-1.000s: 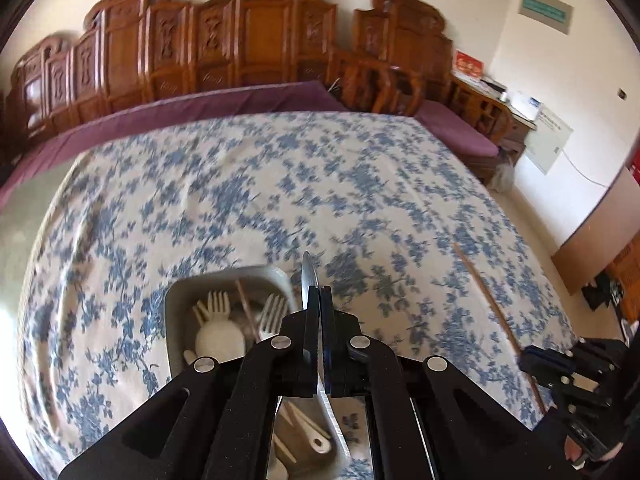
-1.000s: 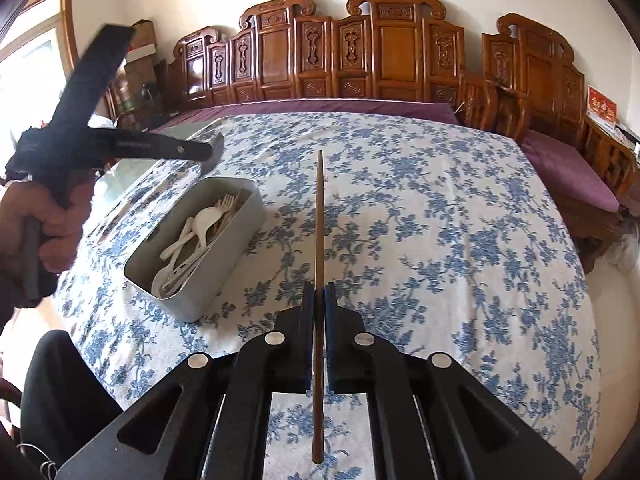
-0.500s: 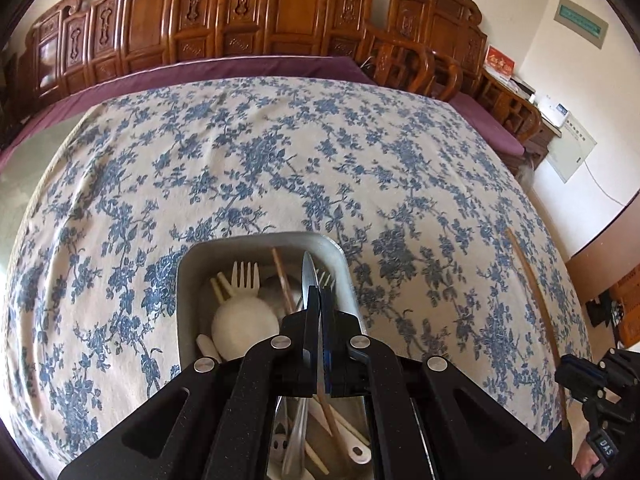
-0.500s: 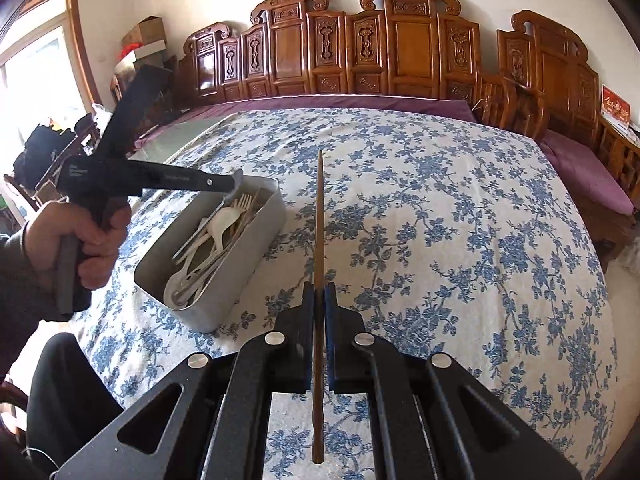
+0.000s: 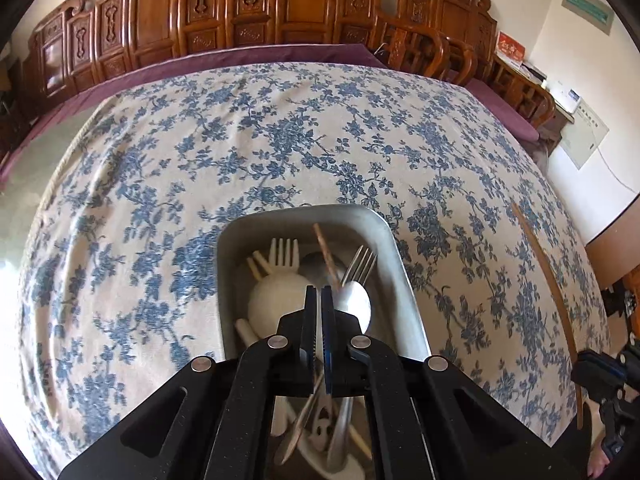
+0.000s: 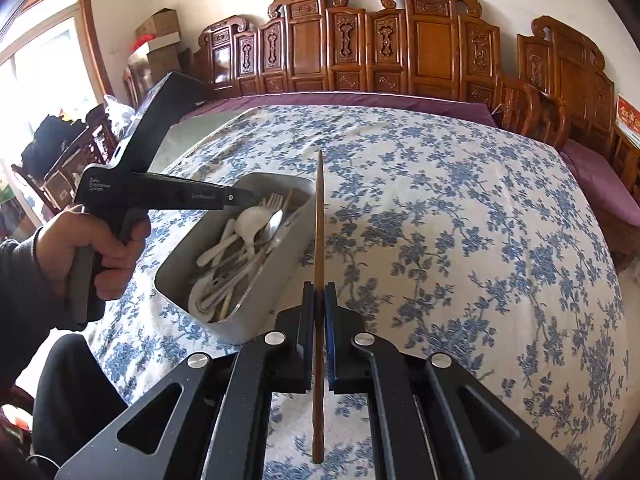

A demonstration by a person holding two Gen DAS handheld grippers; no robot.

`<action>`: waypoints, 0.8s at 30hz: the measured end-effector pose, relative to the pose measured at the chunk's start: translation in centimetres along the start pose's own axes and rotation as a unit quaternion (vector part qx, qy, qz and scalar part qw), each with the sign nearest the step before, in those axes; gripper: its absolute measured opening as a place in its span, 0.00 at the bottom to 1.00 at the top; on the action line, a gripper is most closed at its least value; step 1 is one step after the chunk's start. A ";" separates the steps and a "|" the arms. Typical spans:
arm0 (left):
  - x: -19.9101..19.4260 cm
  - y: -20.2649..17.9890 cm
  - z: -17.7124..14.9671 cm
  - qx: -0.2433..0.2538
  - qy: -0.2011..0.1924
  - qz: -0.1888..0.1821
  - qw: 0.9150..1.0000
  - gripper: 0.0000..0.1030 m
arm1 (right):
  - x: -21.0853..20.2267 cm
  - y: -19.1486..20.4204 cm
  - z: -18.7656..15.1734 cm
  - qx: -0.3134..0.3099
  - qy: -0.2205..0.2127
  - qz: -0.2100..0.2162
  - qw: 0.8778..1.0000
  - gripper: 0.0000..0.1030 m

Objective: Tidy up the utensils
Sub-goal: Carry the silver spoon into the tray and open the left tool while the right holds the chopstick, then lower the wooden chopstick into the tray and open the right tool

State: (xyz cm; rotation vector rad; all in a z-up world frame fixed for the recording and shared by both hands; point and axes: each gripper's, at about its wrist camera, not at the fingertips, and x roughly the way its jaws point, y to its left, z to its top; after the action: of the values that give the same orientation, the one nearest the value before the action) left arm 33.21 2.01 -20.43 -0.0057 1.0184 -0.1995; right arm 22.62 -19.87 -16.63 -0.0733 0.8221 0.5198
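Now lower over the metal tray [image 5: 404, 276], left gripper [image 5: 319, 294], previously short of it

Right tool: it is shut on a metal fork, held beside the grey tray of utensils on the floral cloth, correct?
Not a fork. The right wrist view shows the right tool shut on a brown wooden chopstick. It is indeed held beside the grey tray on the floral cloth.

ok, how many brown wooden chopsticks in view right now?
2. One chopstick is clamped in the right tool, pointing ahead over the tablecloth. The second chopstick lies in the metal tray among the cutlery. More may be buried under that pile.
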 end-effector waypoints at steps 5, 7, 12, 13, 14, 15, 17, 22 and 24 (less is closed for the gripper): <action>-2.8 1.0 -1.0 0.022 -0.025 0.019 0.999 0.01 | 1.2 2.0 0.9 -0.010 0.006 0.013 1.000 0.06; -3.9 1.4 -1.4 0.028 -0.033 0.024 0.999 0.01 | 2.0 2.9 1.2 -0.012 0.009 0.020 1.000 0.06; -6.4 3.1 -2.6 0.026 -0.049 0.028 0.998 0.01 | 4.3 5.2 2.3 -0.014 0.022 0.030 0.999 0.06; -6.8 3.5 -2.8 0.024 -0.051 0.028 0.998 0.01 | 4.6 5.4 2.4 -0.013 0.024 0.032 0.999 0.06; -7.3 4.0 -2.9 0.021 -0.054 0.028 0.998 0.01 | 5.2 5.7 2.7 -0.010 0.029 0.034 0.999 0.06; -7.6 4.2 -3.1 0.020 -0.056 0.029 0.998 0.01 | 5.8 5.9 2.9 -0.007 0.033 0.036 0.999 0.06; -8.3 4.9 -3.4 0.018 -0.062 0.031 0.997 0.01 | 6.9 6.4 3.4 -0.001 0.041 0.037 0.999 0.06; -9.5 6.1 -4.0 0.011 -0.071 0.035 0.997 0.01 | 9.5 6.8 4.5 0.019 0.056 0.036 0.998 0.06; -9.8 6.5 -4.2 0.009 -0.074 0.036 0.997 0.01 | 10.4 7.0 4.8 0.027 0.060 0.035 0.997 0.06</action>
State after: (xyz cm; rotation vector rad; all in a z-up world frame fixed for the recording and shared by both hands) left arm 25.69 10.39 -15.01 0.0325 0.8680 -0.1400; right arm 28.51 -8.24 -19.86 -0.0263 0.9577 0.5629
